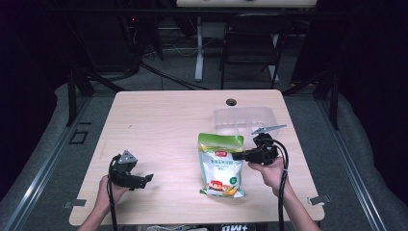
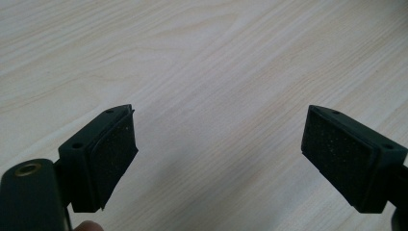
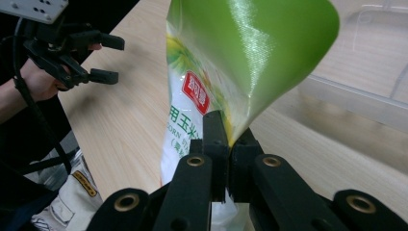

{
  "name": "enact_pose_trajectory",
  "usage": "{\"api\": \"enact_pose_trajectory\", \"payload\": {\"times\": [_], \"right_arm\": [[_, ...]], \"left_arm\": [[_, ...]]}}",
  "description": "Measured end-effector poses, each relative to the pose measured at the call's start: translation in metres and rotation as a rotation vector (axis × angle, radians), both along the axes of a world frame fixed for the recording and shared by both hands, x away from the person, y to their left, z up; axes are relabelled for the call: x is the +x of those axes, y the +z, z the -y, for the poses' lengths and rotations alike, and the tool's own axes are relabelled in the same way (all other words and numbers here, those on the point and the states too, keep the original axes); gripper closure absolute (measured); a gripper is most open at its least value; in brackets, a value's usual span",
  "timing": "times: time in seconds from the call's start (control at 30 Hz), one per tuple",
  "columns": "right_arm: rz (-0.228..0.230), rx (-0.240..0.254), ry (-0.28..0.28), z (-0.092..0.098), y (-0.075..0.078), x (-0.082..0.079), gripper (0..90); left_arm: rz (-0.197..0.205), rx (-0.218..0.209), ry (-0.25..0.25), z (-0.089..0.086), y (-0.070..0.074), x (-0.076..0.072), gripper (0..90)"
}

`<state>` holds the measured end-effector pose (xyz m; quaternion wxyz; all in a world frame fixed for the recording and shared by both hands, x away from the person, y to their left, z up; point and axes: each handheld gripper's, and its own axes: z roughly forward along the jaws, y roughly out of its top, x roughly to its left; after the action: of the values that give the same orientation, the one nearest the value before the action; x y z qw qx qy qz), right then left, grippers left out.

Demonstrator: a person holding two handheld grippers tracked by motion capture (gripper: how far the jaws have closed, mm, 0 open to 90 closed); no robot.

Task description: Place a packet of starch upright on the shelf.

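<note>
Fingers (image 3: 215,139) of the right gripper (image 1: 240,156) are clamped on the edge of the green-and-white snack bag (image 1: 221,164), which hangs over the wooden table (image 1: 163,120) near its front right. Off to the left, the left gripper (image 1: 144,180) has its jaws spread wide with nothing between them. Beyond the bag sits a clear plastic tray (image 1: 244,119).

You have two claws: the right claw (image 1: 240,156) pinching one green snack bag (image 1: 221,165), and the left claw (image 1: 146,180) bare. One clear plastic tray (image 1: 244,119) sits just beyond the right claw, on one desk (image 1: 159,125).
</note>
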<state>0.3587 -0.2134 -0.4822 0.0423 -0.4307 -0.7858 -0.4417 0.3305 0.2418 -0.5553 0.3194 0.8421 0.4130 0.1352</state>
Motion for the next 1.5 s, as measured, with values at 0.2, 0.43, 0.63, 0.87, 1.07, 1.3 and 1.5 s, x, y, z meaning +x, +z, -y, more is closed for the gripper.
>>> {"api": "enact_pose_trajectory", "payload": {"times": [0.2, 0.43, 0.63, 0.87, 1.07, 1.3, 1.5], "right_arm": [[0.017, 0.002, -0.018, 0.010, 0.007, -0.007, 89.0], [0.044, -0.005, -0.038, 0.020, 0.016, -0.016, 89.3], [0.068, -0.013, -0.059, 0.029, 0.024, -0.022, 89.4], [0.087, -0.021, -0.095, 0.041, 0.028, -0.026, 89.4], [0.099, -0.021, -0.138, 0.056, 0.033, -0.030, 89.4], [0.115, -0.021, -0.178, 0.070, 0.038, -0.032, 89.4], [0.121, -0.029, -0.209, 0.078, 0.040, -0.032, 89.5]], "left_arm": [[0.001, 0.002, -0.001, 0.000, 0.000, 0.000, 11.7], [0.000, 0.000, 0.000, 0.001, -0.001, 0.000, 11.7], [0.002, 0.001, 0.001, 0.000, -0.001, 0.000, 11.7], [0.002, 0.002, -0.001, 0.000, 0.000, 0.000, 11.7], [0.010, 0.001, 0.003, 0.001, 0.000, 0.000, 11.8], [0.008, 0.002, 0.002, 0.001, 0.000, 0.000, 11.8], [0.010, 0.007, -0.001, 0.001, 0.000, 0.000, 11.8]]}}
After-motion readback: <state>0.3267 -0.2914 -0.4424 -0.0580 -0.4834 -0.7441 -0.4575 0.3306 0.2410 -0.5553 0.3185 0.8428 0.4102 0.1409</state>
